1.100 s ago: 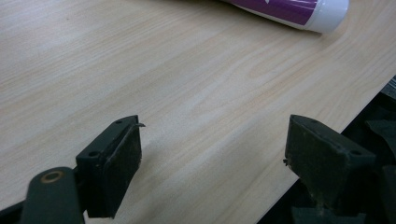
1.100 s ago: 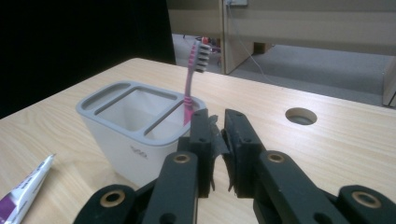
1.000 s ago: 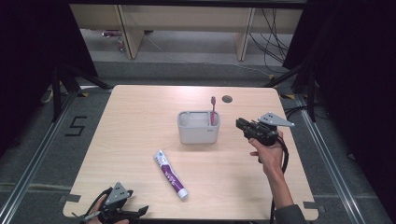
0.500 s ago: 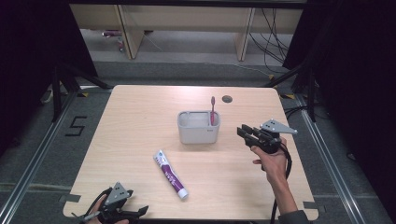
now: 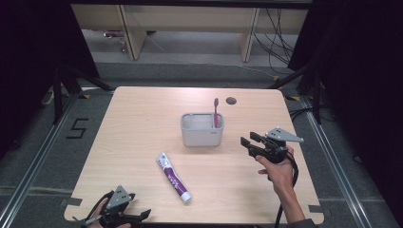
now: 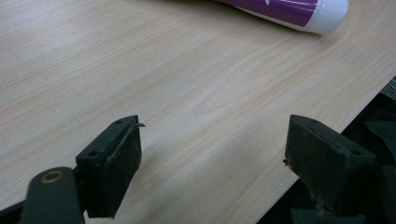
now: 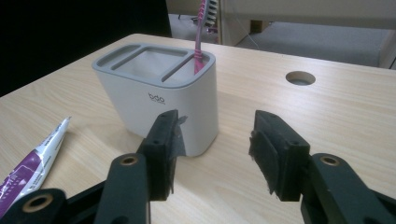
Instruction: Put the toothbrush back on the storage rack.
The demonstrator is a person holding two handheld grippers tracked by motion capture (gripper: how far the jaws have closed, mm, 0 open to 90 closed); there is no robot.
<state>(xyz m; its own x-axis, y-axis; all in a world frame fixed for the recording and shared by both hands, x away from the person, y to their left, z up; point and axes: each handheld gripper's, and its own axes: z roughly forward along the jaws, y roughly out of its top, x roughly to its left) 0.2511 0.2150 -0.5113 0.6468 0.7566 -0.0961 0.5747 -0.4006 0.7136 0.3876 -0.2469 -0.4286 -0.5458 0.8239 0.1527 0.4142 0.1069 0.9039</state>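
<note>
A grey toothbrush holder (image 5: 202, 129) (image 7: 154, 88) stands mid-table, and a pink toothbrush (image 5: 216, 113) (image 7: 201, 32) stands upright in its right slot. A purple and white toothpaste tube (image 5: 174, 176) (image 7: 32, 163) lies flat in front of the holder, its cap (image 6: 327, 11) toward the near edge. My right gripper (image 5: 249, 139) (image 7: 217, 121) hovers right of the holder and points at it. Its jaws have just been opening and nothing is between them. At the near left edge, my left gripper (image 5: 142, 216) (image 6: 215, 135) is held low over the table, open, with its jaws empty.
A round cable hole (image 5: 231, 100) (image 7: 300, 78) sits in the table behind the holder. The table's near edge (image 6: 369, 107) runs just beside the left gripper. Wooden shelving and loose cables stand on the floor beyond the far edge.
My right gripper has drawn back from the holder toward the person, and its jaws have spread apart. The left gripper, the tube, the holder and the toothbrush have stayed put.
</note>
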